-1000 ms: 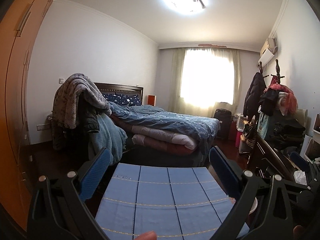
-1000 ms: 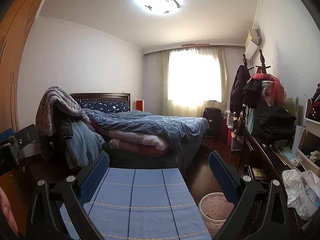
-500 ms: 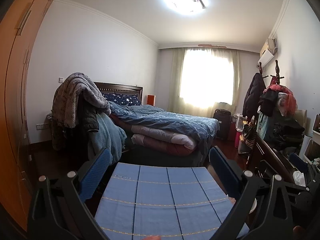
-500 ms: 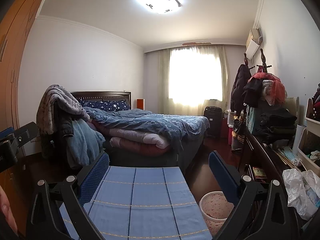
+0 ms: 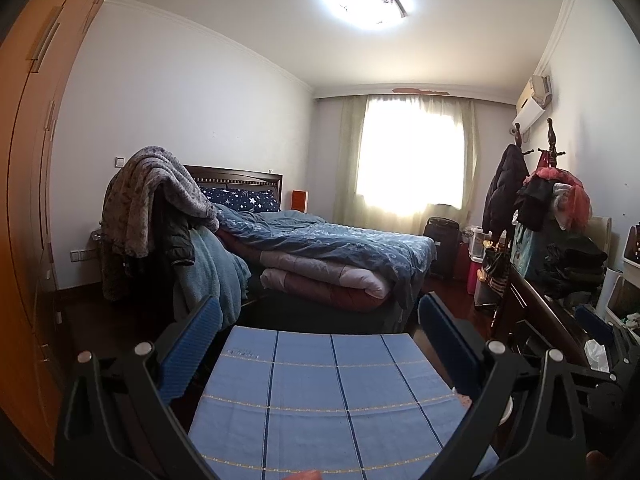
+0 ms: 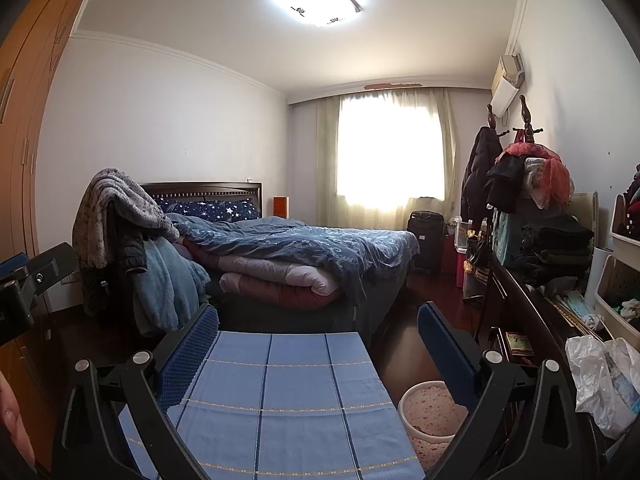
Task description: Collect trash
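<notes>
Both grippers hover over a blue checked cloth [image 5: 332, 392], also in the right wrist view [image 6: 276, 396]. My left gripper [image 5: 320, 332] is open and empty. My right gripper [image 6: 318, 332] is open and empty. A round bin with a pinkish liner [image 6: 430, 412] stands on the floor right of the cloth, under the right finger. A crumpled white plastic bag [image 6: 600, 384] lies on the dark dresser at the far right. A white tissue [image 5: 596, 354] shows on the dresser in the left wrist view. No trash lies on the cloth.
A bed with blue and pink quilts [image 5: 328, 252] fills the middle. A chair draped with blankets [image 5: 160, 208] stands left of it. A wooden wardrobe [image 5: 24, 200] lines the left. A cluttered dark dresser [image 6: 528, 320] and a coat rack [image 6: 520, 168] line the right.
Both views shift only slightly; the grippers stay open over the cloth and nothing has been taken hold of.
</notes>
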A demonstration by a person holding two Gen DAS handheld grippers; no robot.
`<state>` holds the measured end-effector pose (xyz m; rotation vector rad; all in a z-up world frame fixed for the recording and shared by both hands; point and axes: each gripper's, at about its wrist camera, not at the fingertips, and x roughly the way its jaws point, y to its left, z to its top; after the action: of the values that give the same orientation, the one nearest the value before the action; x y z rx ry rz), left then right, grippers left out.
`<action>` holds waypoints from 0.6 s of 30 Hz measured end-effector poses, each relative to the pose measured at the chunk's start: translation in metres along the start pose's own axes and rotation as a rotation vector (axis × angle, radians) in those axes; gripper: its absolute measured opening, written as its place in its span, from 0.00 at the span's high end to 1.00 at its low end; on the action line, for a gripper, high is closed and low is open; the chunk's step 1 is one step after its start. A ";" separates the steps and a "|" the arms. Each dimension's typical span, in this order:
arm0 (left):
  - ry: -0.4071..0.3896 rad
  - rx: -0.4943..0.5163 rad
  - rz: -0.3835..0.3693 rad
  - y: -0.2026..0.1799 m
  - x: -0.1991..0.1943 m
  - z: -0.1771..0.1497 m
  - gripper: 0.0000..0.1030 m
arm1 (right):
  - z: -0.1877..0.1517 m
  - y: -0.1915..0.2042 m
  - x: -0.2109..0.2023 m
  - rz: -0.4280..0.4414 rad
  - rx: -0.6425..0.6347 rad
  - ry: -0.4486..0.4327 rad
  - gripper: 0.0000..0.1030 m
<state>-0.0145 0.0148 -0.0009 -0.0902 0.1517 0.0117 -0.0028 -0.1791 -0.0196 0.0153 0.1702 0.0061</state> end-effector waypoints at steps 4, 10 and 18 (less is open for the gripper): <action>0.002 0.006 -0.006 0.000 0.000 -0.001 0.03 | 0.000 0.000 0.000 0.000 -0.001 0.000 0.03; 0.002 0.006 -0.010 0.002 0.001 -0.002 0.03 | -0.003 0.000 0.000 0.001 -0.001 0.001 0.03; 0.002 0.009 -0.013 0.000 0.001 -0.001 0.03 | -0.003 0.001 0.000 0.002 -0.001 0.003 0.03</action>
<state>-0.0139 0.0148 -0.0022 -0.0823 0.1535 -0.0018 -0.0032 -0.1783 -0.0224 0.0143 0.1727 0.0082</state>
